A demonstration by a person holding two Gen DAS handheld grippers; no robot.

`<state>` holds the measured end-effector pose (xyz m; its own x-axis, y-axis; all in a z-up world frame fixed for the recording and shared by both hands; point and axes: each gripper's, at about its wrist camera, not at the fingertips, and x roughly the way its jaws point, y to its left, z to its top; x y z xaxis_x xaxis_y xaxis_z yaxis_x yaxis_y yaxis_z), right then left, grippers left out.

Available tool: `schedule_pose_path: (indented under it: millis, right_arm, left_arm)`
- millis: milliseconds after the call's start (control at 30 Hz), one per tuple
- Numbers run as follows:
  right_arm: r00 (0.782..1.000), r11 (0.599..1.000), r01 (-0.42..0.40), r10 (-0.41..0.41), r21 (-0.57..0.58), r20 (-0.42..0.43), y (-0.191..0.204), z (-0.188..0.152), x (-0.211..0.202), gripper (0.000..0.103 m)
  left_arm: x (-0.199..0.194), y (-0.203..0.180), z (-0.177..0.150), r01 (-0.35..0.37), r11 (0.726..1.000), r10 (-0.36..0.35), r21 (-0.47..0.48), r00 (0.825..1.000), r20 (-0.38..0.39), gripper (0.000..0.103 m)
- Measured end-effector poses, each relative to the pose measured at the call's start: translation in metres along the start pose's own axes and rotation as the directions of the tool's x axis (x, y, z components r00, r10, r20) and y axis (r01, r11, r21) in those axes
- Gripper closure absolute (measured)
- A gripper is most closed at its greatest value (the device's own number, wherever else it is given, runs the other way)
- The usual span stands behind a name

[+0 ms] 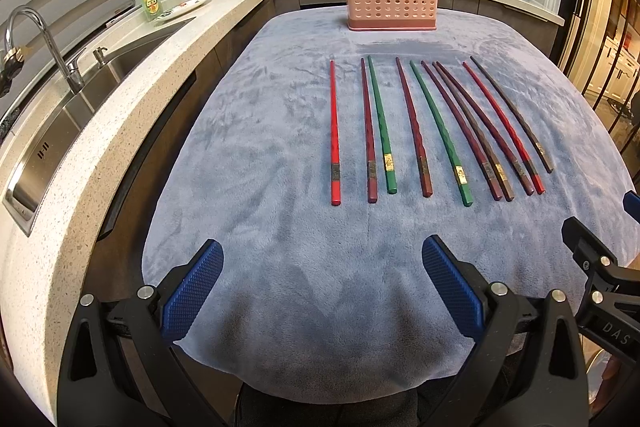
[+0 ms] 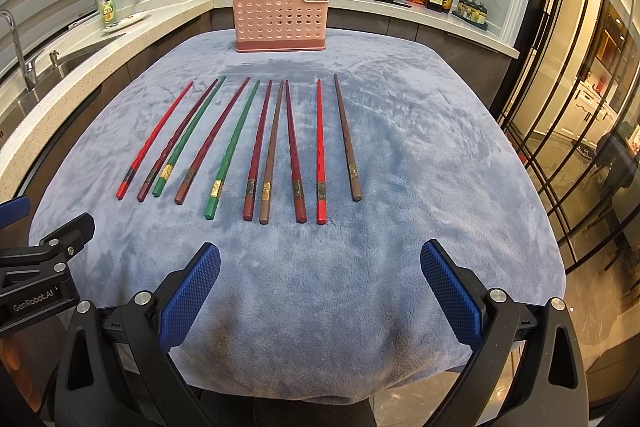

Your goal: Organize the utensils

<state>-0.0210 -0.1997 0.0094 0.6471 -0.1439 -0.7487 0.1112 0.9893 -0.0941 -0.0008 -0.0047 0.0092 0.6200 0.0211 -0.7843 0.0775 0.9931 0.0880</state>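
Ten coloured chopsticks (image 2: 248, 147) lie in a row on the grey-cloth desk (image 2: 400, 187), before the pink perforated plastic holder (image 2: 280, 17). Left gripper (image 1: 322, 291) and right gripper (image 2: 320, 291): jaws spread, empty. Only the left view shows the steel sink (image 1: 80, 107).

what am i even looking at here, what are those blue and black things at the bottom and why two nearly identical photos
No robot arm here: a person holds a two-finger grasping tool in each hand, and each carries a wide-angle camera looking forward along its fingers. One picture comes from the left tool, the other from the right tool, so the scene looks nearly the same. The blue ridged parts are the finger pads. Both tools are open and hold nothing. In each view the other tool shows at the edge.

On the blue-grey cloth lie ten chopsticks in a row: red, dark red, green and brown. Behind them stands a pink perforated holder, probably where they belong. Around are a kitchen counter, sink and stove.
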Motion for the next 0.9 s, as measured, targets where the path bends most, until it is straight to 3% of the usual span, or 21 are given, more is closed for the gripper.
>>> schedule_pose_path:
  millis: [500, 900]
  right_arm:
    - [1.000, 1.000, 0.005, -0.005, 0.014, -0.001, -0.007, 0.007, 0.005, 0.007]
    - [1.000, 0.998, 0.024, -0.025, 0.057, 0.019, -0.031, 0.035, 0.041, 0.007]
  left_arm:
    - [0.012, 0.010, 0.005, 0.026, 0.999, -0.027, -0.042, 0.999, -0.032, 0.008]
    - [0.049, 0.024, 0.036, -0.004, 0.997, 0.002, -0.073, 1.000, -0.022, 0.008]
